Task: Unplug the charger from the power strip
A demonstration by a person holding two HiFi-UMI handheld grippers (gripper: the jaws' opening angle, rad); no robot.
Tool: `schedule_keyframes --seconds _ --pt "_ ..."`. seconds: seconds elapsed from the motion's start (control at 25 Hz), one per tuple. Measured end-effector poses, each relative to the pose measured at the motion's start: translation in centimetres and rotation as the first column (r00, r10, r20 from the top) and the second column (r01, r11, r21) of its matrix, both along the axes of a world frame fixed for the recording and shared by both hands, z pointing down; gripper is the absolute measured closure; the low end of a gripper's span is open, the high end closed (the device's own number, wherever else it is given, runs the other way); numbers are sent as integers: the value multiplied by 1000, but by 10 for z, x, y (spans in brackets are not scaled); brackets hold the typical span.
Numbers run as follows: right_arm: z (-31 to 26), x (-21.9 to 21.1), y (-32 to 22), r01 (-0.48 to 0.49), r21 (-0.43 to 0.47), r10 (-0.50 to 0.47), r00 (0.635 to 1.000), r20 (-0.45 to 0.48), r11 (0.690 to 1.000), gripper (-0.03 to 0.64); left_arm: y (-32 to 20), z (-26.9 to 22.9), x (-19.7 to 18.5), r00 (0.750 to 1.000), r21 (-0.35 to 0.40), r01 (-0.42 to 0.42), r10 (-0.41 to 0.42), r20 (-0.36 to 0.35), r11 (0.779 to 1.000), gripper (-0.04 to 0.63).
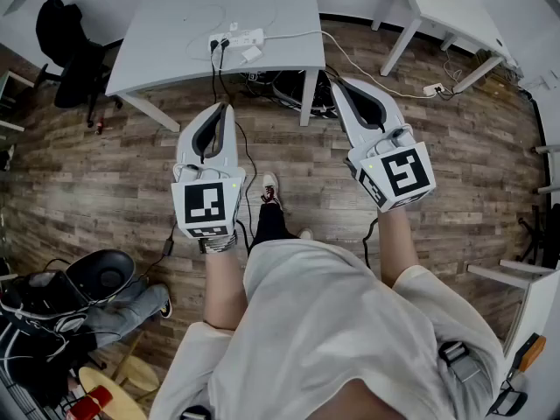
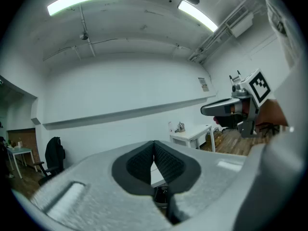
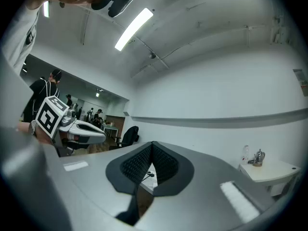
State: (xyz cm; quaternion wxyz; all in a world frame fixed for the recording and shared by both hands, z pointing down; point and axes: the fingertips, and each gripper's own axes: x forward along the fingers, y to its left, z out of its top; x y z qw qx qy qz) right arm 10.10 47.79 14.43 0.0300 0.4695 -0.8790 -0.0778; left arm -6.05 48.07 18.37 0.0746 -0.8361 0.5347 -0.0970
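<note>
Left tool (image 1: 228,110) and right tool (image 1: 338,86), both closed and empty, point at the surface (image 1: 175,24). The power strip (image 1: 238,38) (lying crosswise) sits ahead, nearer the left.

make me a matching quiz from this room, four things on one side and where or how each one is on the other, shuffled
Things:
1. white power strip
2. black office chair
3. left gripper
4. white side table

Place or state:
a. fingers shut, nothing between them
b. lying on the grey table
c. on the wooden floor, off the grey table's left end in the head view
d. off the grey table's right end in the head view

Pairs: 1-b, 2-c, 3-a, 4-d
</note>
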Motion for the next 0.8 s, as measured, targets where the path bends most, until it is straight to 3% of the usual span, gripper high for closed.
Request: schedule_keyframes --seconds 0.4,0.8 --pt "2 -18 -71 6 -10 -6 1000 15 1000 615 -75 4 -14 1000 -6 -2 2 -22 1000 591" --pt "5 -51 -171 -14 -23 15 999 45 1000 615 -183 26 -46 998 -67 -39 36 -45 997 590"
